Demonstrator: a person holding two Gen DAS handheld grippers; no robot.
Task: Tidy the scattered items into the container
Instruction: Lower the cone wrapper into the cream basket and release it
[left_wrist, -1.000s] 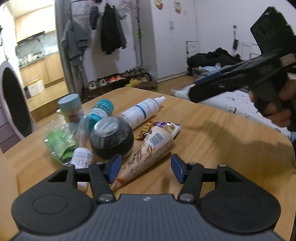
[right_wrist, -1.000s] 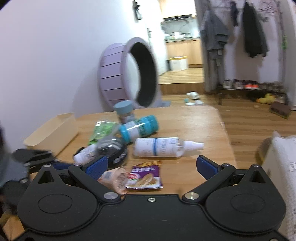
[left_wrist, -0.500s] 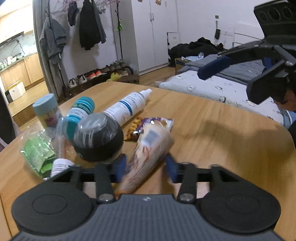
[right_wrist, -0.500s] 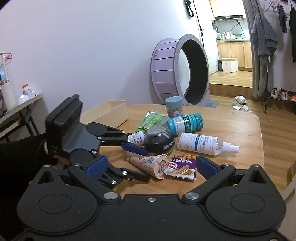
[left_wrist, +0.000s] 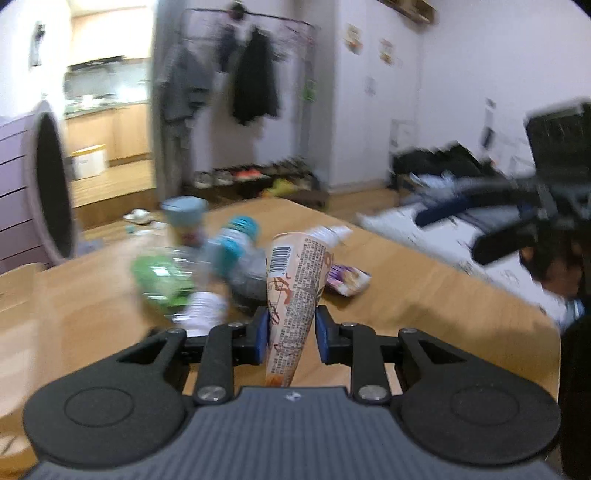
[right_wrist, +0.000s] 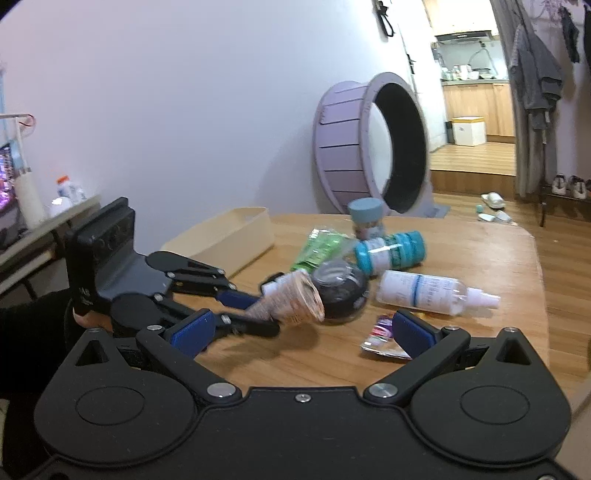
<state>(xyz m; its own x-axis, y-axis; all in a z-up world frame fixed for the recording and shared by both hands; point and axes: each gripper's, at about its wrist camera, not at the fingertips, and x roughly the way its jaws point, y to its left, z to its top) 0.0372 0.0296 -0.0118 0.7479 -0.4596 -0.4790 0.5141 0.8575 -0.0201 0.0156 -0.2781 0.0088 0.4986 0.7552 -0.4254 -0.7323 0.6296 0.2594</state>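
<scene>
left gripper (left_wrist: 290, 334) clamped on beige printed paper cone wrapper (left_wrist: 295, 291), lifted above tabletop's near edge | light, crushable; hold narrow lower half gently | right gripper (right_wrist: 301, 330) apart, empty | cream open box (right_wrist: 225, 238) at far-left corner

A barcode with small digits beneath it, too blurred to read, is printed near the wide end of the cone-shaped snack wrapper (left_wrist: 295, 291). Dense small print runs below that barcode, also illegible. Labels on the bottles behind the wrapper cannot be read.
</scene>
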